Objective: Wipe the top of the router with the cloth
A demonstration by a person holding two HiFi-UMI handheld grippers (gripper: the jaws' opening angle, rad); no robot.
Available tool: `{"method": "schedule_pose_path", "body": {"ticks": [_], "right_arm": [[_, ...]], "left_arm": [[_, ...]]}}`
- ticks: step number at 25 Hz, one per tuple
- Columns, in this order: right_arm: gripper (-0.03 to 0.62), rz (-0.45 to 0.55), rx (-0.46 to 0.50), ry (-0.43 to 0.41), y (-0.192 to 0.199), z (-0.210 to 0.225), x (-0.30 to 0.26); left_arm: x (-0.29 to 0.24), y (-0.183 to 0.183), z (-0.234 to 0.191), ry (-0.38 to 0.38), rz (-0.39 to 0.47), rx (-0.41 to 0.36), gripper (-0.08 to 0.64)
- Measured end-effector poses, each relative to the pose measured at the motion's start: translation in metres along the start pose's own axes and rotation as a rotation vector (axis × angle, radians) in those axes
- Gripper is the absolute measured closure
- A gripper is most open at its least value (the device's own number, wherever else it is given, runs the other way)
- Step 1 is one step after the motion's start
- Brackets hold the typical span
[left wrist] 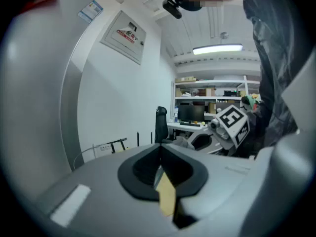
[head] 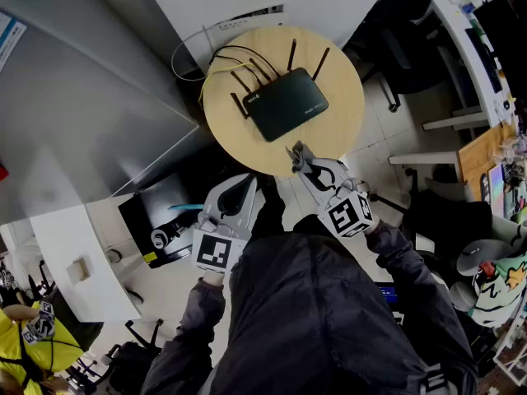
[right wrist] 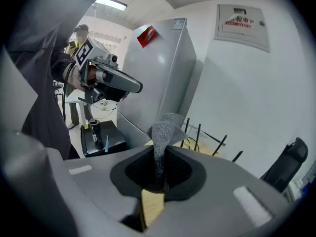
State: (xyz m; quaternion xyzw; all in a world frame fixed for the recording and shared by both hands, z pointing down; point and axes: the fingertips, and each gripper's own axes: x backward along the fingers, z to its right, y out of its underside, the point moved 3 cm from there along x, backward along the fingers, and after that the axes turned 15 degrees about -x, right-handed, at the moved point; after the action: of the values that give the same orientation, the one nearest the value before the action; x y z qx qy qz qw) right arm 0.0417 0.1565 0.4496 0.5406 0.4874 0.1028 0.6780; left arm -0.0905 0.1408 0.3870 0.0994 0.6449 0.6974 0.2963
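Router [head: 285, 104] sits unwiped at upper centre, so the right gripper [head: 309, 169] pinches the cloth [right wrist: 165, 127] ready; the left gripper [left wrist: 160, 168] is closed on nothing.

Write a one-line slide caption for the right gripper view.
Right gripper clamps the grey cloth, with the antennas of the router just beyond.

No lettering reads clearly. A red-printed notice [right wrist: 243, 19] on the wall panel [right wrist: 241, 37] is too blurred to make out. A blue-and-white label [left wrist: 91, 10] marks the grey cabinet's [right wrist: 158, 75] top corner, illegible. White print on the router [head: 286, 104] is too small.
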Motion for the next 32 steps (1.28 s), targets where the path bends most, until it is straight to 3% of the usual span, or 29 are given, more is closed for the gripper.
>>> {"method": "schedule_pose_path", "body": {"ticks": [6, 13, 18, 25, 32], "right_arm": [[0.554, -0.099, -0.13, -0.132, -0.011, 0.045, -0.103], [0.554, -0.385, -0.201, -0.266, 0.012, 0.083, -0.218], [0.555, -0.524, -0.158, -0.278, 0.029, 0.1, -0.275], [0.555, -0.653, -0.113, -0.284, 0.054, 0.096, -0.293], [0.555, -0.653, -0.179, -0.394, 0.082, 0.059, -0.244]], "left_arm": [[-0.03, 0.01, -0.052, 0.01, 0.003, -0.06, 0.56], [-0.047, 0.042, -0.051, 0.032, -0.064, -0.106, 0.56], [-0.051, 0.066, -0.048, -0.021, -0.108, -0.021, 0.56], [-0.055, 0.089, -0.054, -0.045, -0.189, 0.045, 0.56], [-0.062, 0.093, -0.057, -0.009, -0.195, 0.039, 0.56]]}}
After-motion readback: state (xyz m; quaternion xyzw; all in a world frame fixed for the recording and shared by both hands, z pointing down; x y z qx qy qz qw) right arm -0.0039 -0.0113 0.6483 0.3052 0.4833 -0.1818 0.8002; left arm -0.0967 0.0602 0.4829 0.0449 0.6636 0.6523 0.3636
